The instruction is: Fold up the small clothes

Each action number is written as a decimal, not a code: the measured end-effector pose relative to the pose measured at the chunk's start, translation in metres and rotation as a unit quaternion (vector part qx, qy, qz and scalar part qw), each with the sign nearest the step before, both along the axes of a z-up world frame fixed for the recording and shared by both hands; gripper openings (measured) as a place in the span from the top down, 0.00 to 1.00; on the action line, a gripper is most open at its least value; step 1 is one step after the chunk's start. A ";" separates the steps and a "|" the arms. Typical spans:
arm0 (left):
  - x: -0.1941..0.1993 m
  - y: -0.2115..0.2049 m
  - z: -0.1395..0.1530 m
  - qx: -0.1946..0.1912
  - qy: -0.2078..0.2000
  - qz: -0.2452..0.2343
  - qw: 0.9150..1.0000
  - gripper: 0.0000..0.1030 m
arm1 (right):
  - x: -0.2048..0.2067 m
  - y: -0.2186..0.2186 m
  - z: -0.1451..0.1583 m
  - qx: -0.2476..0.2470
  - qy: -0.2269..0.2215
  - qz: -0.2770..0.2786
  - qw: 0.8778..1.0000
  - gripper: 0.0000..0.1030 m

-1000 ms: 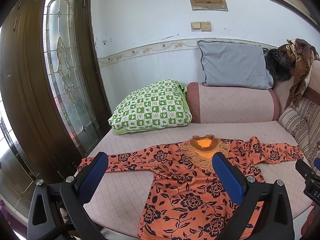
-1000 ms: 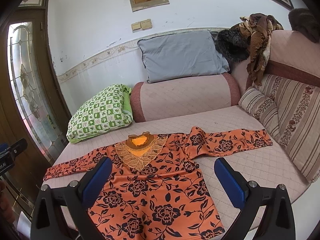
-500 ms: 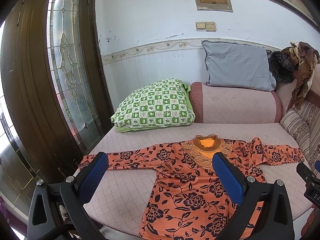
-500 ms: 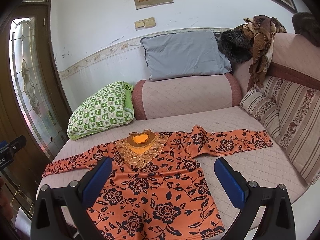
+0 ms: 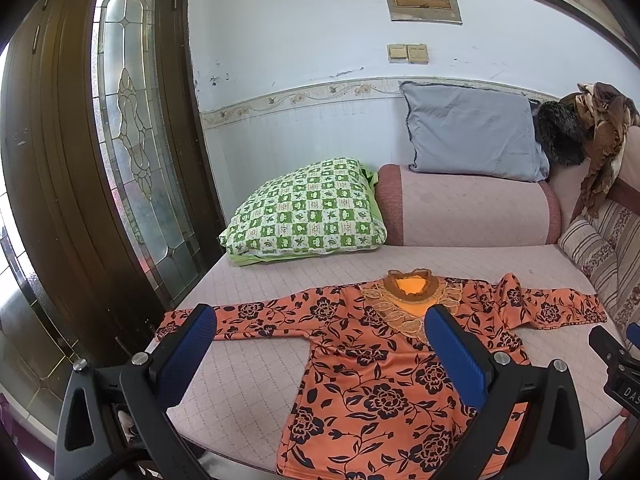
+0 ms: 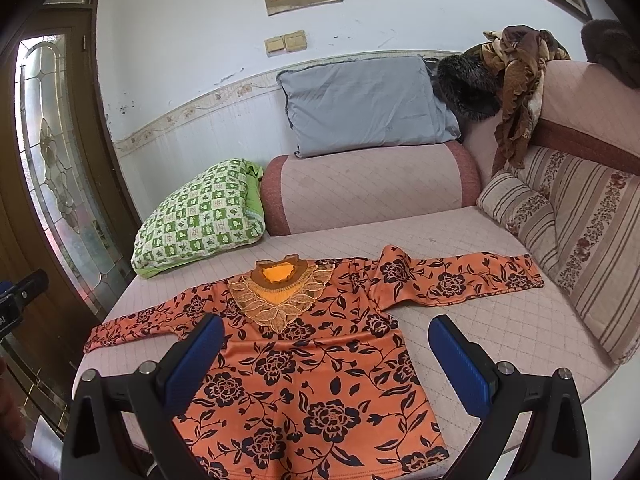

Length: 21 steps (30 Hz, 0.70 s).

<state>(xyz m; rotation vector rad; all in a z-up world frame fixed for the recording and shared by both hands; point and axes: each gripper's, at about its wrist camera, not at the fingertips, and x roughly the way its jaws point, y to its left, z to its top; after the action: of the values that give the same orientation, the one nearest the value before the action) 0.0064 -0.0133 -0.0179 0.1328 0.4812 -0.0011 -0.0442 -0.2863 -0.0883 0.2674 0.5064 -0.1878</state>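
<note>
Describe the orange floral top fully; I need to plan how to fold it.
The orange floral top lies flat, front up, on the pink quilted sofa seat. It looks like thin, soft fabric printed with black roses, and has a gold lace bib around a brown collar. Both long sleeves are spread sideways; the sleeve toward the striped cushions is bunched near the shoulder. Neither open gripper touches it.

Floral cloth top (image 6: 304, 364) matt; sofa (image 6: 500, 320) quilted fabric; door (image 5: 60, 184) glossy wood.
</note>
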 end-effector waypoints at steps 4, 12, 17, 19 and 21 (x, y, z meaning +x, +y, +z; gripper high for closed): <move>-0.001 -0.003 0.000 0.001 0.001 -0.001 1.000 0.00 | 0.000 0.000 0.000 0.001 0.001 -0.001 1.000 0.00; -0.001 -0.008 0.000 0.004 0.004 -0.003 1.000 0.00 | 0.000 -0.002 -0.002 0.002 0.003 -0.002 1.000 0.00; 0.002 -0.010 -0.003 0.006 0.008 -0.005 1.000 0.00 | 0.000 -0.003 -0.005 0.003 0.005 -0.003 1.000 0.00; 0.003 -0.011 -0.005 0.006 0.009 -0.006 1.000 0.00 | 0.002 -0.003 -0.006 0.003 0.006 -0.004 1.000 0.00; 0.004 -0.011 -0.006 0.007 0.010 -0.006 1.000 0.00 | 0.003 -0.004 -0.006 0.003 0.008 -0.004 1.000 0.00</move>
<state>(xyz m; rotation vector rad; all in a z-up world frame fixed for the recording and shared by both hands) 0.0102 -0.0247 -0.0237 0.1504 0.5007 -0.0115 -0.0408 -0.2898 -0.0948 0.2738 0.5226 -0.1965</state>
